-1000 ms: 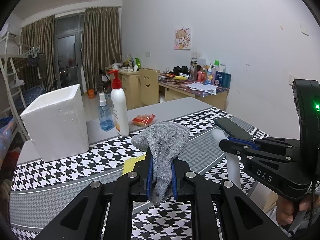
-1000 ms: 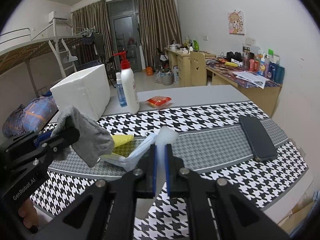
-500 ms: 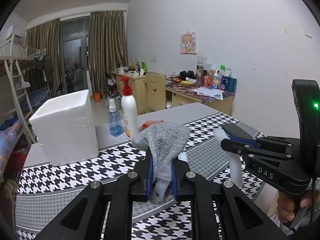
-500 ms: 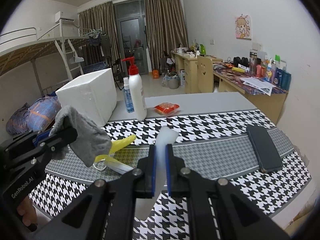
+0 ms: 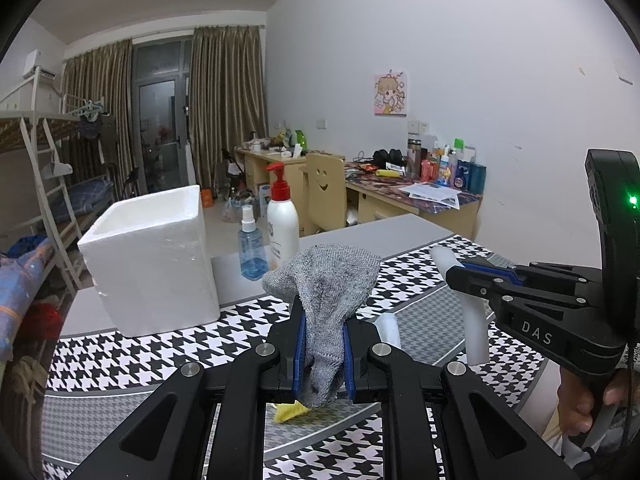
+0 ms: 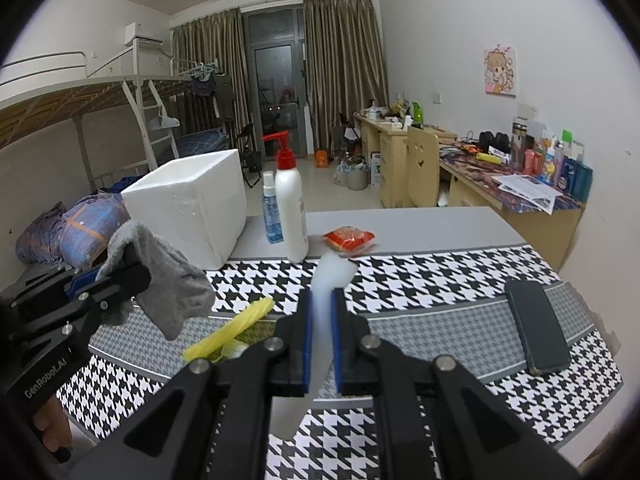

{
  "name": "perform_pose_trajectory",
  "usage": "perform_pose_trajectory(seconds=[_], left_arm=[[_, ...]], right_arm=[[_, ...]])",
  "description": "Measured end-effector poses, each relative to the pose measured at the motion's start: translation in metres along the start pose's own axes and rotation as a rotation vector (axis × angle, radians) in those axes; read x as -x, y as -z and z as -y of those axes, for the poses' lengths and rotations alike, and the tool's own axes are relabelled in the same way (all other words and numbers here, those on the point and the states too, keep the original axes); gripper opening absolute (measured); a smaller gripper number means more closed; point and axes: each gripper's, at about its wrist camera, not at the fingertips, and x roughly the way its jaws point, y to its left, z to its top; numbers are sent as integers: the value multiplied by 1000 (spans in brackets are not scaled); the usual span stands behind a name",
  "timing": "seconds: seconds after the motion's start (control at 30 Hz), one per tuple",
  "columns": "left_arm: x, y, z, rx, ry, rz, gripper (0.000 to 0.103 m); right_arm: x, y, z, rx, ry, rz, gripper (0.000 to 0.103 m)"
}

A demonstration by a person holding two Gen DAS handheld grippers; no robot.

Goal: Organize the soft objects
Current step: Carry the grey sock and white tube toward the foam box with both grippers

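My left gripper (image 5: 322,320) is shut on a grey knitted sock (image 5: 328,284), whose cuff flops over the fingertips; it hangs above the table. In the right wrist view that left gripper (image 6: 108,280) is at the left with the grey sock (image 6: 168,280) drooping from it. My right gripper (image 6: 321,308) is shut on a white soft sock-like piece (image 6: 330,276) that sticks up past the tips. From the left it shows as the right gripper (image 5: 460,276) with the white piece (image 5: 476,328) hanging down. A yellow soft piece (image 6: 228,330) lies on the table between the two grippers.
A white foam box (image 5: 148,260) stands at the back left of the houndstooth tablecloth (image 6: 420,280). Beside it are a pump bottle (image 5: 282,224) and a blue spray bottle (image 5: 252,248). A red packet (image 6: 348,238) and a dark phone (image 6: 536,328) lie to the right.
Both grippers have risen a little above the table, each still holding its piece. The yellow piece on the table now sits lower in both views.
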Motion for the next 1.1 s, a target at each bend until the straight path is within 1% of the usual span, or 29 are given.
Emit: perform_pose_trajectory(seconds=[1.1], left_arm=[[10,-15,-38,19,-71,52,16]], right_arm=[[-9,-27,-40,91,-70,63,12]])
